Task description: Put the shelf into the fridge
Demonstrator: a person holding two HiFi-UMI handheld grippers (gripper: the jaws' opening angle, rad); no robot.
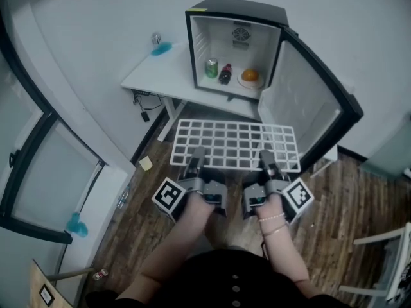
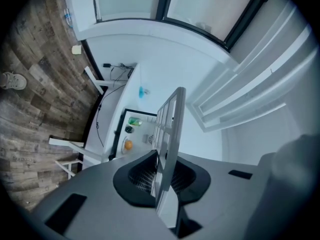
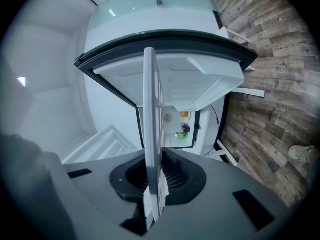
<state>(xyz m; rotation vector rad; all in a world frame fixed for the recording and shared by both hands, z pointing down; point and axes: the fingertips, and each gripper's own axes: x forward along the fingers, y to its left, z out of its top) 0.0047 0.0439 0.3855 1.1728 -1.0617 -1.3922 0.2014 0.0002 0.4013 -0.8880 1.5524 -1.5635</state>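
Shelf: a white wire shelf [image 1: 234, 145], a flat rectangular grid of small square cells with a thicker rim; it is held level in the air above the floor, in front of the open fridge and outside it, with its far edge close to the counter's front edge
Left gripper: the left gripper [image 1: 194, 161] has its jaws narrowed onto the shelf's near edge towards the left corner, dark pads pressed on either face of the wire
Right gripper: the right gripper [image 1: 266, 162] has its jaws clamped on the same near edge towards the right corner, and the grid runs edge-on between its pads
Fridge: a small black fridge [image 1: 237, 11] with a white interior, a round fan in the back wall and ribs on the left inner wall
Door: the door [image 1: 308, 101] is swung wide to the right, its white liner facing the shelf
Inside: on the fridge's floor, a green can [image 1: 211, 68] at left, a dark bottle [image 1: 225, 74] just beside it, and an orange [image 1: 250, 75] on a plate at right
Counter: a white counter [image 1: 160, 76] carries the fridge at its right end; a blue object [image 1: 160, 49] lies near the back edge to the left
Below: cables [image 1: 144, 104] hang under the counter's left end
Room: dark wood-plank floor [image 1: 359, 197], pale walls, black-framed glass panels [image 1: 51, 172] at left, part of a white chair [image 1: 385, 255] at lower right
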